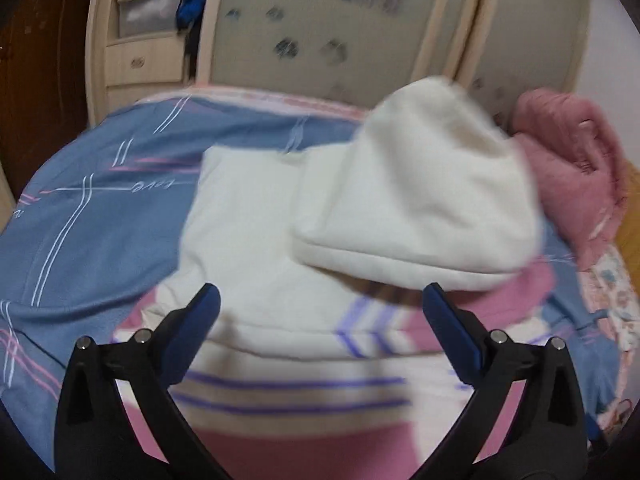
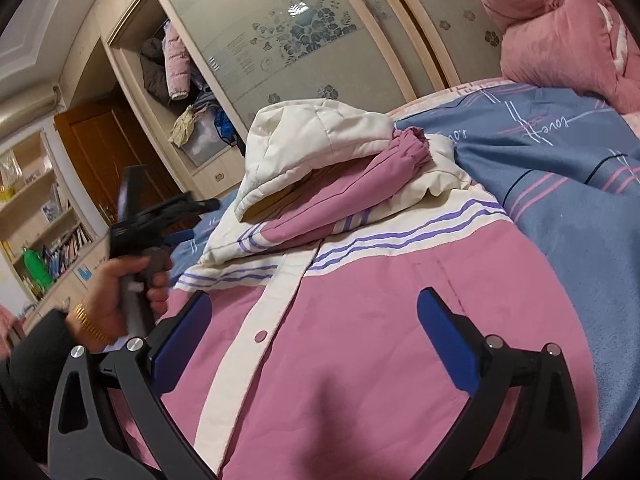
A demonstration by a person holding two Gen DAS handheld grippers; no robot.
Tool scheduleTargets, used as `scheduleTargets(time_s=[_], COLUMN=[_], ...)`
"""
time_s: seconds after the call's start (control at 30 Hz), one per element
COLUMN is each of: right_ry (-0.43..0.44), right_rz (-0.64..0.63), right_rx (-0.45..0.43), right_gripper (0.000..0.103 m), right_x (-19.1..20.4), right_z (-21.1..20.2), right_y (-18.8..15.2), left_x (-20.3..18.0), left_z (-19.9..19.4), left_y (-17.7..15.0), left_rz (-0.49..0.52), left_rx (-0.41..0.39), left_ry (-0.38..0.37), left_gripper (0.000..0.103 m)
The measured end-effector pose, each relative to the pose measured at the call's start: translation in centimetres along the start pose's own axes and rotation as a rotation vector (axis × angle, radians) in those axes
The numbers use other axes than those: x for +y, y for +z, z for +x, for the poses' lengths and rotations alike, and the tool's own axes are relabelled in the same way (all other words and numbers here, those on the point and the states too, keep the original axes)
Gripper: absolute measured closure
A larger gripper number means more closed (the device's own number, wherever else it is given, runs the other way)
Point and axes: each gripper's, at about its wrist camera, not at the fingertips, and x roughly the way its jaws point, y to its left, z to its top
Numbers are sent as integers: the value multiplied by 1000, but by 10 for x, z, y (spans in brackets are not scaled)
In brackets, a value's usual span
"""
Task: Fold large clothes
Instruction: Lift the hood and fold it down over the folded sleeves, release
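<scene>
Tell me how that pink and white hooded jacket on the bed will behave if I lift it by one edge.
The jacket will probably flop and drape: its sleeve already lies limp, folded across the chest. It looks padded, so likely bulky but fairly light. The puffy hood may spring back open rather than stay flat, and the smooth shell could slide between the fingers.

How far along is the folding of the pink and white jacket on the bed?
Done: the jacket lies front up on the blue bedspread, with one pink sleeve folded across the chest under the white hood. In hand: nothing; the left gripper and the right gripper hover open above it. Left: folding the body and hood into a compact bundle.
</scene>
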Motion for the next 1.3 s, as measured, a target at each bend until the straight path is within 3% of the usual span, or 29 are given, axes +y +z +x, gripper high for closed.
scheduleTargets(time_s=[0.1, 0.23, 0.43, 0.6, 0.67, 0.7, 0.73, 0.77, 0.8, 1.07, 1.3], right_ry=[10, 21, 17, 20, 24, 25, 24, 23, 22, 31, 31], right_rz=[23, 36, 35, 39, 33, 30, 30, 32, 37, 43, 30], right_rx=[-1, 7, 17, 29, 30, 31, 32, 33, 37, 46, 68], right_gripper=[1, 1, 1, 1, 1, 1, 1, 1, 1, 1, 1], right_x=[-5, -6, -8, -7, -5, -5, -5, -5, -6, -7, -3], right_z=[0, 0, 2, 6, 6, 6, 6, 7, 8, 9, 14], right_y=[2, 2, 2, 2, 3, 3, 3, 2, 2, 1, -2], left_x=[-25, -64, -95, -107, -104, -102, -98, -92, -87, -13, 84], left_z=[-10, 12, 75, 108, 117, 122, 127, 131, 132, 64, 22], left_y=[-18, -32, -16, 12, 20, 23, 25, 27, 28, 16, -35], left_rz=[-15, -22, -169, -261, -311, -334, -360, -382, -398, -463, -657], left_rx=[18, 61, 31, -22, -29, -22, -5, 21, 36, -26, -5], left_ry=[-65, -115, -177, -165, -188, -229, -283, -330, -337, -447, -453], left_gripper=[2, 2, 2, 2, 16, 38, 70, 88, 97, 99, 99])
